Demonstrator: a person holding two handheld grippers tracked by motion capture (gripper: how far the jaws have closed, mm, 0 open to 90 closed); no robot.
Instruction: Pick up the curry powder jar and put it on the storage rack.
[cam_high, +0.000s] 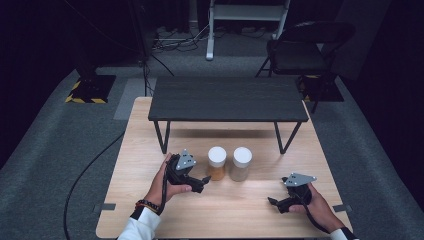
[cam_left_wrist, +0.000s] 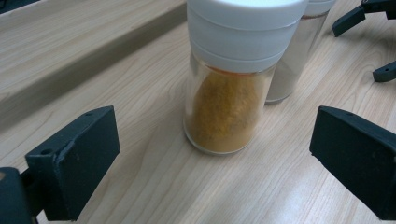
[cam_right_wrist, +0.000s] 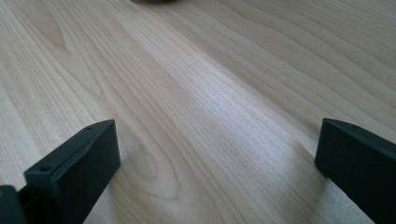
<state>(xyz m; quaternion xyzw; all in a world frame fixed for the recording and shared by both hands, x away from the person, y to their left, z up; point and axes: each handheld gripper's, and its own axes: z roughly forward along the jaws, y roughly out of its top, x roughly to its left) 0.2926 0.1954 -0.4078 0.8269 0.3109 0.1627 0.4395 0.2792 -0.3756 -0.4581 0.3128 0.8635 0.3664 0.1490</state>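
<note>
Two jars stand side by side on your wooden surface (cam_high: 150, 210), just in front of the small dark shelf (cam_high: 227, 98) on thin legs — take the orange-powder jar (cam_high: 217, 163) as your landmark. It stands upright with a white cap, and the pale-powder jar (cam_high: 241, 163) stands just beside it on its right, the two close enough that you cannot tell whether they touch. Your left tool (cam_high: 204, 181) sits just to the left of the orange-powder jar, pointing at it with its jaws spread wide; in the left gripper view the jar (cam_left_wrist: 229, 93) stands between them but a little ahead, untouched. Your right tool (cam_high: 273, 202) rests well to the right of that jar and nearer to you — jaws spread as well, with bare wood between them.
</note>
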